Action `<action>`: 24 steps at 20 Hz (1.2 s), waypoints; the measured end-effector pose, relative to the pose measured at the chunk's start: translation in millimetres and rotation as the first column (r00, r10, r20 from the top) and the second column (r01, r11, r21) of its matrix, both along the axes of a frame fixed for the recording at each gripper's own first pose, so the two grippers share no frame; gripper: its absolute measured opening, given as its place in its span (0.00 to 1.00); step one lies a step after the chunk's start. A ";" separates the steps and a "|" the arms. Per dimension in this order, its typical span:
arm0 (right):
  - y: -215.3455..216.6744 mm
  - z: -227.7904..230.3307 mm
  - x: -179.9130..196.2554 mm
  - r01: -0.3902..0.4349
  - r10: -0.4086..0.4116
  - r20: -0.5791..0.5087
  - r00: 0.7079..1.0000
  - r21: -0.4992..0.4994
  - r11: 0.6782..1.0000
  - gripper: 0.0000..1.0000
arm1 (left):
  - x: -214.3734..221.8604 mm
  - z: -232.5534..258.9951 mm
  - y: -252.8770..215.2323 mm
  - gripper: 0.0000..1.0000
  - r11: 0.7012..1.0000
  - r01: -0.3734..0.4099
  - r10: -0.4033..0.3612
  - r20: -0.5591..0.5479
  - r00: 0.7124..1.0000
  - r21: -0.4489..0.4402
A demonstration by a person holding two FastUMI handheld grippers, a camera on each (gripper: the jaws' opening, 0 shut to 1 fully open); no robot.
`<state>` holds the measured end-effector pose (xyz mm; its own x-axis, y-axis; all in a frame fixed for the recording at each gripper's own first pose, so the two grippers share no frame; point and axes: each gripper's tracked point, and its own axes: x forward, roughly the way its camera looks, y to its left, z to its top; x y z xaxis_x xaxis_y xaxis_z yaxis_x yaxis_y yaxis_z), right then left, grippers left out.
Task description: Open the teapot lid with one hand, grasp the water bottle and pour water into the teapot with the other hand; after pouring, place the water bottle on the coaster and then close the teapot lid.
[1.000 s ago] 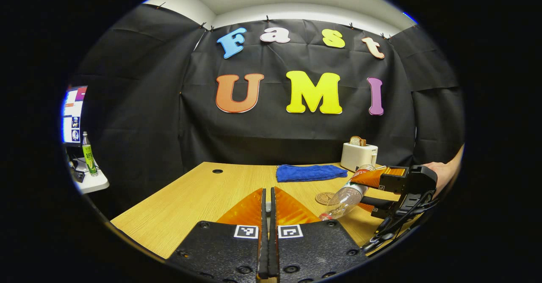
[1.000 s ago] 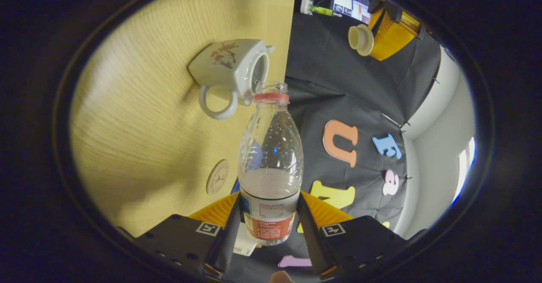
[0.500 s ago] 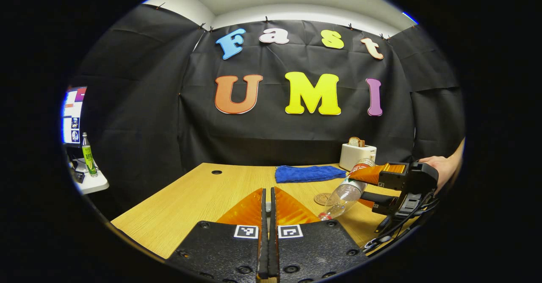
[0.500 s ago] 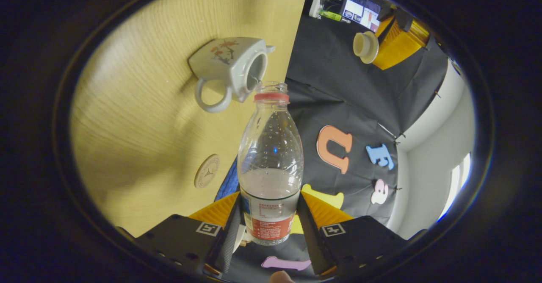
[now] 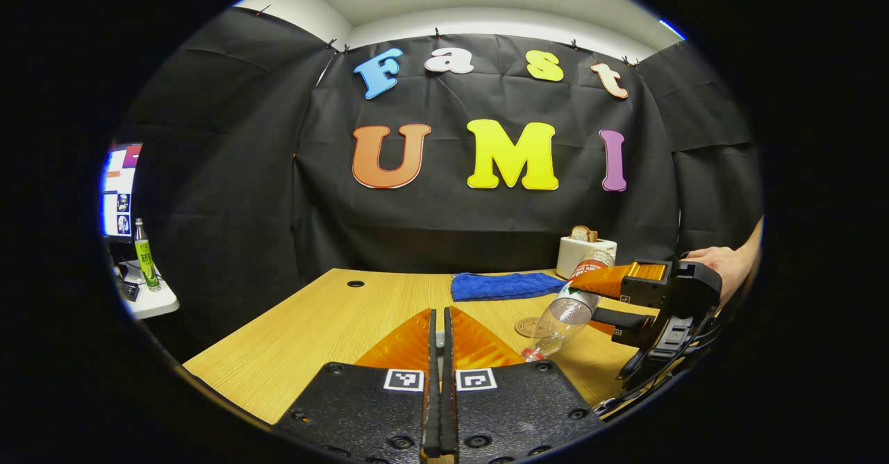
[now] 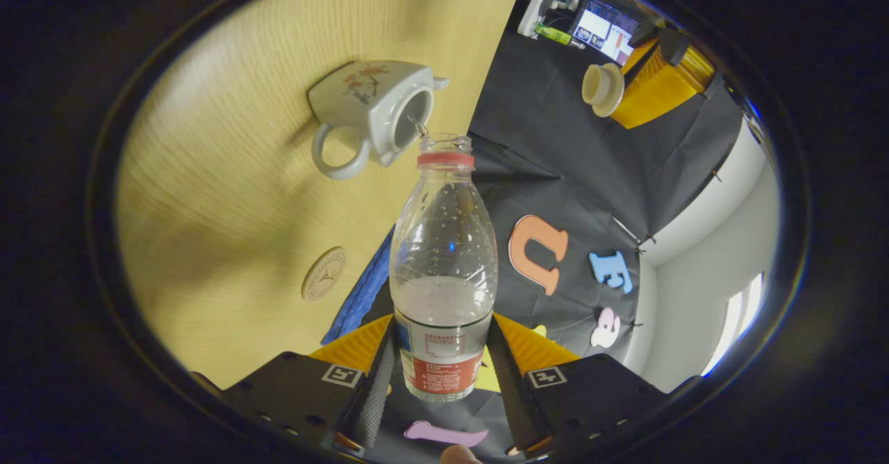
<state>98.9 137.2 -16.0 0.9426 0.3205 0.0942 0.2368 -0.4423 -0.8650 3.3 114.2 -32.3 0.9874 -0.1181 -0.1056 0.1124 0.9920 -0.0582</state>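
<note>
In the left gripper view, my left gripper [image 5: 437, 335] has its fingers pressed together over the wooden table [image 5: 305, 332]; what they pinch I cannot tell here. To the right, my right gripper [image 5: 608, 301] holds the water bottle [image 5: 566, 311] tilted mouth-down, near the coaster [image 5: 528, 326]. Farther off lie a blue cloth [image 5: 503, 285] and a toaster [image 5: 585, 254].

In the right gripper view, my right gripper [image 6: 441, 360] clamps the bottle [image 6: 443, 269] by its labelled base. Its open mouth sits just beside the open top of the teapot [image 6: 371, 106]. The coaster [image 6: 323, 274] lies on the table, apart from both. Far off, my left gripper [image 6: 628, 78] holds the lid [image 6: 601, 89].
</note>
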 end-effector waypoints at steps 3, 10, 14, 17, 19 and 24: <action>2.6 3.5 0.8 -0.004 0.004 0.013 1.000 -0.026 1.000 0.71 | -0.6 -1.1 -1.0 0.03 1.000 0.003 -0.003 -0.001 1.000 -0.002; 6.2 9.1 -0.5 -0.013 0.017 0.043 0.999 -0.080 0.997 0.71 | -0.5 -0.6 -1.6 0.03 1.000 0.007 -0.007 -0.001 1.000 0.002; 7.8 10.6 -0.7 -0.019 0.024 0.052 0.998 -0.097 0.995 0.71 | -0.5 -0.6 -1.2 0.03 1.000 0.009 -0.009 0.000 1.000 0.000; 8.2 11.2 -1.8 -0.022 0.028 0.056 0.998 -0.109 0.994 0.71 | -0.2 -1.4 -1.4 0.03 1.000 0.007 -0.007 0.000 1.000 0.000; 7.5 10.7 -1.8 -0.021 0.028 0.058 0.998 -0.112 0.994 0.71 | -1.0 -1.2 -1.4 0.03 1.000 0.008 -0.008 0.000 1.000 -0.001; 9.1 10.7 -1.1 -0.029 0.035 0.055 0.998 -0.110 0.993 0.71 | 0.7 -2.6 -0.8 0.03 1.000 0.007 -0.007 -0.005 1.000 0.005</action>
<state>97.9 146.3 -5.3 0.9258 0.3618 0.1099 0.2997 -0.5250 -0.7966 4.0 113.5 -34.9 0.9860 -0.1244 -0.1111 0.1190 0.9914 -0.0540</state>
